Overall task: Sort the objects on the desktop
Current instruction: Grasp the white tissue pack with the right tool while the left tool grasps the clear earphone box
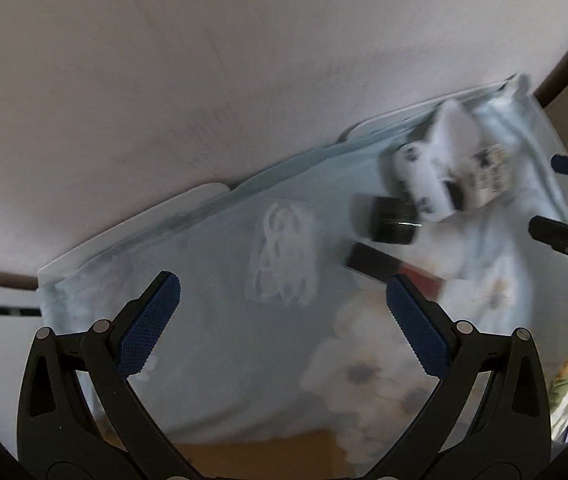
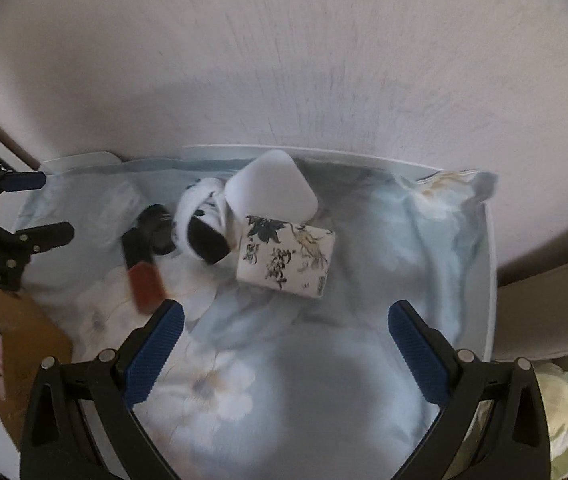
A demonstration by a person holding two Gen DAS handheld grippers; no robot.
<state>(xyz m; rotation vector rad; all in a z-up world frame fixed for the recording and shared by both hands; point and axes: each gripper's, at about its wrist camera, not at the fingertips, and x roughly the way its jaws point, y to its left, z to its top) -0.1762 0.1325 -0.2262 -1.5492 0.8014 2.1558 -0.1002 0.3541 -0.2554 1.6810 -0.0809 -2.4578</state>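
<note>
Hovering over a pale blue flowered cloth (image 1: 219,344), the left gripper (image 1: 284,320) has its blue-padded jaws spread wide with nothing between them. The cloth lies on a white table (image 1: 211,196) that stands against a pale wall (image 1: 243,60). At the near edge of the cloth a brown cardboard box (image 1: 251,450) shows under it. Further right in the left wrist view a small cluster of things lies on the cloth, all blurred: a dark stick with a red end (image 1: 388,266), a black cylinder (image 1: 390,220) just above it, and a white tube with black marks (image 1: 420,180) touching the cylinder. Beside that sits a white box with dark printed patterns (image 1: 488,172). At the far right edge the right gripper (image 1: 564,196) comes into that view, jaws apart.

From the right wrist view the left gripper (image 2: 39,204) shows at the left edge, open. Next comes the stick with the red end (image 2: 143,280), then the black cylinder (image 2: 159,228), then the white tube (image 2: 191,216) with a black block (image 2: 207,244) resting against it. A white rounded box (image 2: 271,192) stands right of these, touching the printed box (image 2: 288,264) that lies just in front of it. The right gripper (image 2: 286,340) hangs near the printed box, jaws wide open and holding nothing. The cloth is bunched up at the table's right rim (image 2: 490,272)
</note>
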